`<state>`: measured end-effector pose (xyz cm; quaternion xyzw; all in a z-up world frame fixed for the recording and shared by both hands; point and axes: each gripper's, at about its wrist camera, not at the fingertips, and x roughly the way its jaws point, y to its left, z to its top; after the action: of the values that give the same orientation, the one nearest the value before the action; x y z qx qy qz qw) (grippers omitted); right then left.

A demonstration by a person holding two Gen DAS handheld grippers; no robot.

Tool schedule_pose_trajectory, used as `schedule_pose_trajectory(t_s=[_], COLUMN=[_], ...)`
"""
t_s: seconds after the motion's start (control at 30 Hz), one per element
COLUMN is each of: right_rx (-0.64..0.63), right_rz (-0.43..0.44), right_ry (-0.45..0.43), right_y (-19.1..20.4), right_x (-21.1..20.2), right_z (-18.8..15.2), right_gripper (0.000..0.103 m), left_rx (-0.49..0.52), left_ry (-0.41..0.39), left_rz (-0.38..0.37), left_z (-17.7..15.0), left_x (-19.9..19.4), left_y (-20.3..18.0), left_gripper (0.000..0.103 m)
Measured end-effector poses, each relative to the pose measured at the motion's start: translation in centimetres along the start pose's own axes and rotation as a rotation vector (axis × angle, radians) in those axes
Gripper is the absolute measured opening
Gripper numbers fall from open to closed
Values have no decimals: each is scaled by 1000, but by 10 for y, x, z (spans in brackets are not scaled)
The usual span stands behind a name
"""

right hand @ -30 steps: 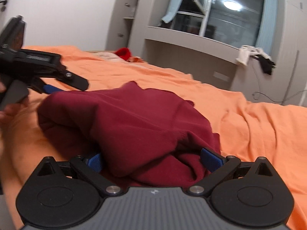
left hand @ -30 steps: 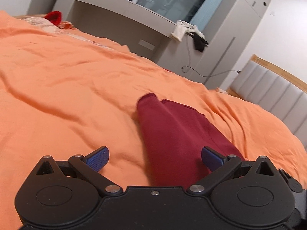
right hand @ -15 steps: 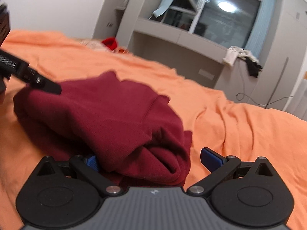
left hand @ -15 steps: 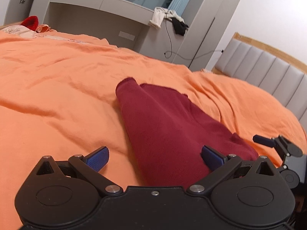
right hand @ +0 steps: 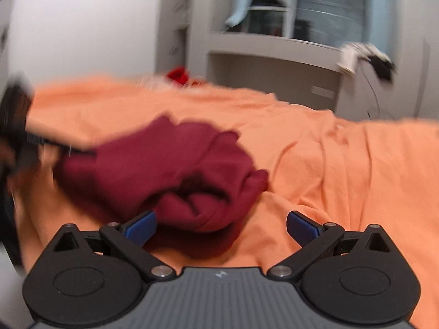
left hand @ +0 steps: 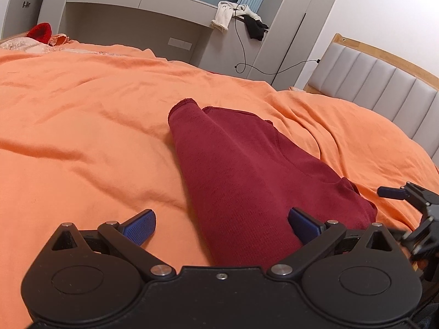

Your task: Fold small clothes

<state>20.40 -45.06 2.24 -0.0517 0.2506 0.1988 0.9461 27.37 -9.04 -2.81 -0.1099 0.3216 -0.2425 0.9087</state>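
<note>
A dark red knit garment (left hand: 247,175) lies folded into a long strip on the orange bedspread (left hand: 82,126). My left gripper (left hand: 222,226) is open at the strip's near end, with its right finger over the cloth and its left finger over bare bedspread. In the right wrist view the same garment (right hand: 175,170) is a bunched heap, blurred by motion. My right gripper (right hand: 221,226) is open just behind the heap, holding nothing. The right gripper (left hand: 408,205) also shows at the right edge of the left wrist view, beside the garment's corner.
A padded grey headboard (left hand: 384,93) with a wooden rim borders the bed on the right. Grey built-in cabinets (left hand: 131,19) and a window stand behind the bed. A bright red item (left hand: 41,31) lies at the far left. Clothes (left hand: 241,19) and a cable hang off a shelf.
My right gripper has let go of the garment and backed away from it, leaving the heap lying on the bed. The left gripper has tilted and shifted slightly and stays open.
</note>
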Motion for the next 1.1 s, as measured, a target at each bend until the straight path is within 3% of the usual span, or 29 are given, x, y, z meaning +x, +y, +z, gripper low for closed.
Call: schedule_pose_trajectory(t_s=[0.1, 0.23, 0.3, 0.37, 0.43, 0.6, 0.77, 0.87, 0.93, 1.1], right_rx=[232, 504, 584, 642, 660, 633, 571, 600, 621, 624], right_rz=[24, 66, 58, 72, 59, 39, -22, -25, -29, -35], right_ry=[-93, -92, -87, -114, -123, -100, -44, -35, -40, -66], right_y=[-26, -47, -53, -56, -55, -44, -32, -32, -33, -33], right_x=[-4, 17, 27, 32, 38, 61, 77, 78, 76, 67], right_z=[0, -3, -3, -5, -2, 7, 6, 0, -4, -4], right_gripper=[103, 103, 102, 94, 76, 61, 55, 44, 30, 28], left_rx=[0, 16, 22, 27, 30, 29, 30, 30, 30, 42], left_ry=[0, -6, -7, -7, -3, 3, 4, 4, 3, -5], left_rz=[0, 5, 8, 9, 8, 4, 4, 4, 4, 4], left_z=[0, -2, -3, -4, -4, -5, -5, -5, -5, -7], left_x=[0, 1, 1, 1, 1, 2, 2, 2, 2, 3], left_y=[0, -1, -2, -3, -3, -3, -3, -3, -3, -3], left_gripper=[103, 103, 103, 102, 102, 102, 102, 102, 102, 102])
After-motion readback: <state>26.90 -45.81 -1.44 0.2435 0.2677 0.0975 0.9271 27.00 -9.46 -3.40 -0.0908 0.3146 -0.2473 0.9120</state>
